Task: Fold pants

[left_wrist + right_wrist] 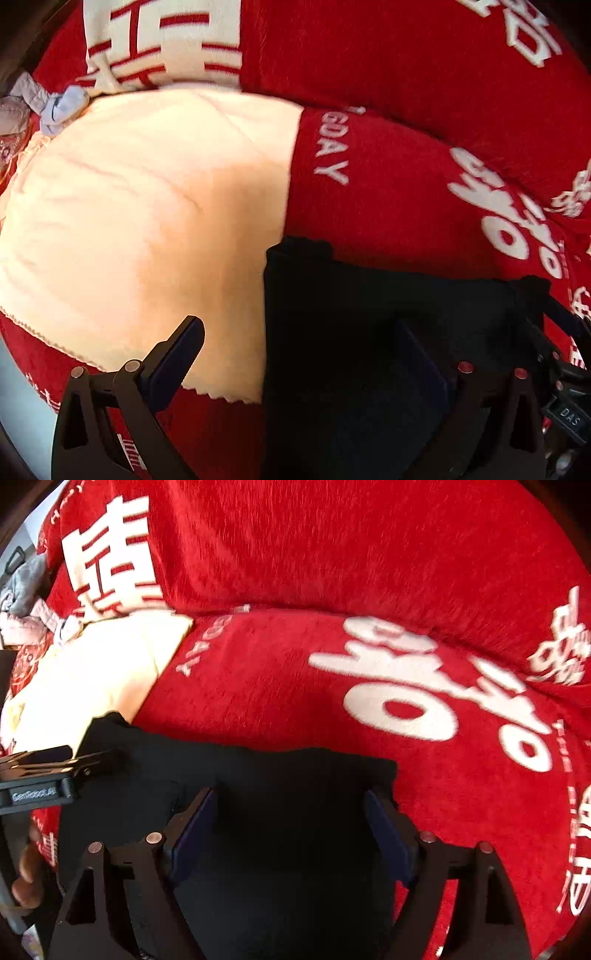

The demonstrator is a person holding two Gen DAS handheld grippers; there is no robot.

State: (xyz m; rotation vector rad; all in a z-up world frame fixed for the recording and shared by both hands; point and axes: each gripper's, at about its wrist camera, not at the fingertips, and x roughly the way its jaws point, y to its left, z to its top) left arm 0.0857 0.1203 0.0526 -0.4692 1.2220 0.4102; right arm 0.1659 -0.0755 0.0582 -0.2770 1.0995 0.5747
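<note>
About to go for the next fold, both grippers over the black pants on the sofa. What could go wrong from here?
1. The left gripper straddles the black pants' edge, one finger over the cream cushion; closing might pinch the cushion too.
2. The right gripper stands open above plush red cover; it may snag.

Black pants (280,812) run off the bottom edge, blanket lettering (424,690) blurred

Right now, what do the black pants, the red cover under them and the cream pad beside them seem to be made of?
Black pants: soft matte fabric, maybe knit; too dark to show any weave.
Red cover: fuzzy, plush-looking cloth, perhaps chenille or fleece, with a short nap showing and white lettering in it.
Cream pad: smooth quilted fabric, judging by its stitched lines and scalloped edge.
</note>
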